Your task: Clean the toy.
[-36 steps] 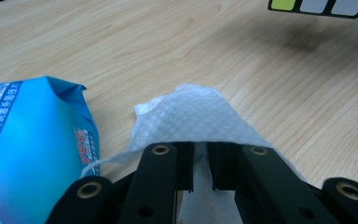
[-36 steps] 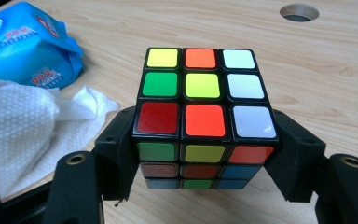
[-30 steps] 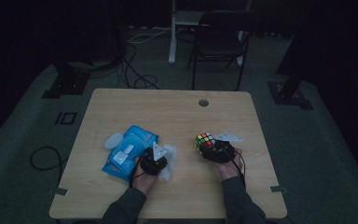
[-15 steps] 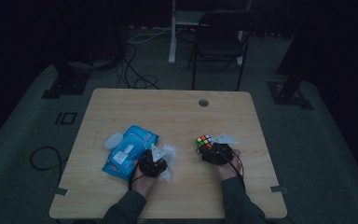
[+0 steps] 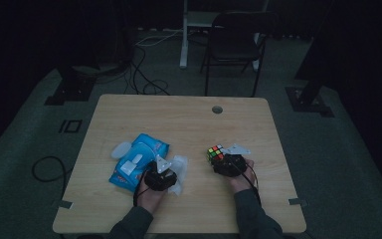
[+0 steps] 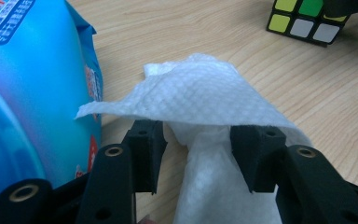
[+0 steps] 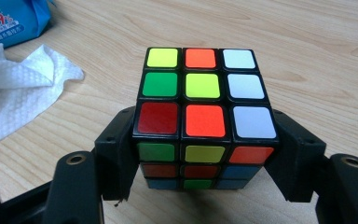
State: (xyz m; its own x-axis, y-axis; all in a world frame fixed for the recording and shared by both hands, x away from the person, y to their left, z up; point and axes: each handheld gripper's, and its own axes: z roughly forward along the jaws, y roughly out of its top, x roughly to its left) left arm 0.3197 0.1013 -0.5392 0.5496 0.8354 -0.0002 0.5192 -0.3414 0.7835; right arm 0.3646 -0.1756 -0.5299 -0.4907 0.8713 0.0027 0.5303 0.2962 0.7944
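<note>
A crumpled white wet wipe [image 6: 200, 93] lies on the wooden table [image 5: 179, 114] beside a blue wipes pack [image 5: 139, 159]. My left gripper [image 6: 198, 154] stands over the wipe [image 5: 179, 167]. Its jaws have just been opening, and a fold of the wipe hangs loose between them with a gap on each side. My right gripper [image 7: 205, 154] is shut on a scrambled Rubik's cube [image 7: 200, 102], its pads pressed on the cube's two sides low down. In the high view the cube [image 5: 215, 153] sits at the table's right middle, with the right gripper [image 5: 225, 163] just behind it.
The blue pack [image 6: 32, 93] is close on the left of the left gripper's jaws. A white round piece [image 5: 121, 149] lies at the pack's far left. A cable hole [image 5: 217, 109] is in the far part of the table. A chair [image 5: 234, 45] stands beyond the table.
</note>
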